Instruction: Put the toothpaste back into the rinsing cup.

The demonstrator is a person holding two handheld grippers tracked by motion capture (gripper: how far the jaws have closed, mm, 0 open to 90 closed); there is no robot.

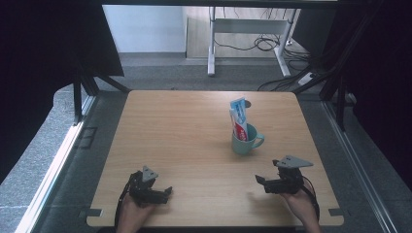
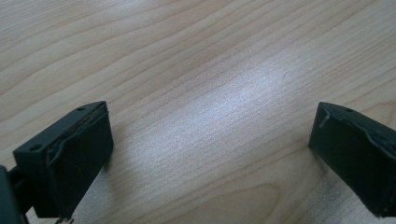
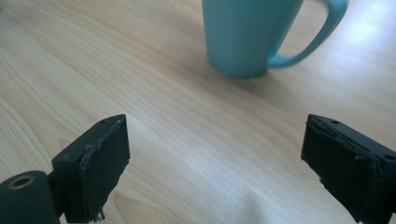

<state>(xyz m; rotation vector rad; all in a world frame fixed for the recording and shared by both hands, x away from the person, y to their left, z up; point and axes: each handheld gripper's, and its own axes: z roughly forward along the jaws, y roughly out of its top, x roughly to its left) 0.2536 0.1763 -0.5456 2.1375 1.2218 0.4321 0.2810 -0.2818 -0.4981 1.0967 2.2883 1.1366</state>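
A teal mug (image 1: pixel 245 141) stands right of the table's middle, its handle to the right, with a red, white and blue toothpaste tube (image 1: pixel 238 117) upright inside it. In the right gripper view the mug (image 3: pixel 252 32) is ahead of the jaws, a short way off. My right gripper (image 1: pixel 261 181) rests near the front right of the table, open and empty, below and right of the mug. My left gripper (image 1: pixel 167 192) lies at the front left, open, with bare wood between its jaws. In their own views the left gripper (image 2: pixel 210 140) and right gripper (image 3: pixel 215 158) hold nothing.
The wooden table (image 1: pixel 184 126) has bare room across its left and middle. Its front edge runs just below both hands. Beyond the far edge stand a white desk frame (image 1: pixel 248 39) and loose cables (image 1: pixel 286 77) on the grey floor.
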